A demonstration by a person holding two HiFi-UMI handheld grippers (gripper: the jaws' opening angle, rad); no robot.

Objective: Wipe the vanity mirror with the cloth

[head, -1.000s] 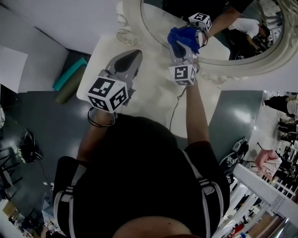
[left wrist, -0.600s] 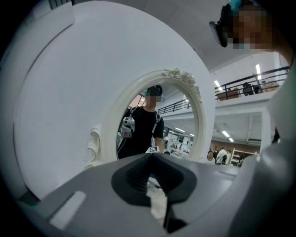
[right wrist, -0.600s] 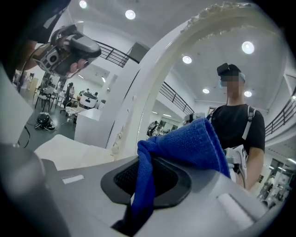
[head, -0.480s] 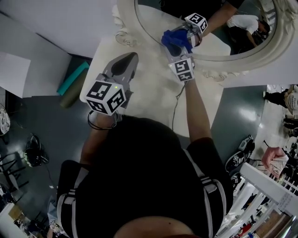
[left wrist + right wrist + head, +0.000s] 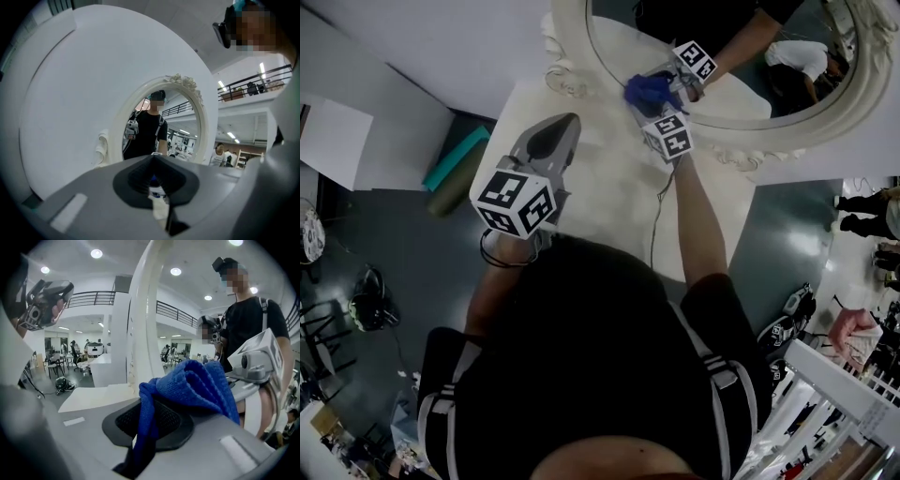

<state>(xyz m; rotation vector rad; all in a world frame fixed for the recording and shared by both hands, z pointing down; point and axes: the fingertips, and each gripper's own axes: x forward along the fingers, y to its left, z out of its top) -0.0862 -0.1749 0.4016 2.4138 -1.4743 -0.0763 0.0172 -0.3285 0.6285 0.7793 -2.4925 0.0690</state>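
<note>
I've got the vanity mirror (image 5: pixel 806 127) standing at the far edge of the table (image 5: pixel 609 197). My right gripper (image 5: pixel 656 97) is up ahead, low on the mirror, with the cloth (image 5: pixel 645 91) between its fingers (image 5: pixel 89 446) and right at the glass. My left gripper (image 5: pixel 568 122) hangs over the table, left of the right gripper and nearer me, apart from the mirror.

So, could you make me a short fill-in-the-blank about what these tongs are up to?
The right tongs are shut on a ____ cloth. The left tongs are shut and hold ____. The tongs nearer the vanity mirror are the ____ ones.
Missing words: blue; nothing; right.
</note>
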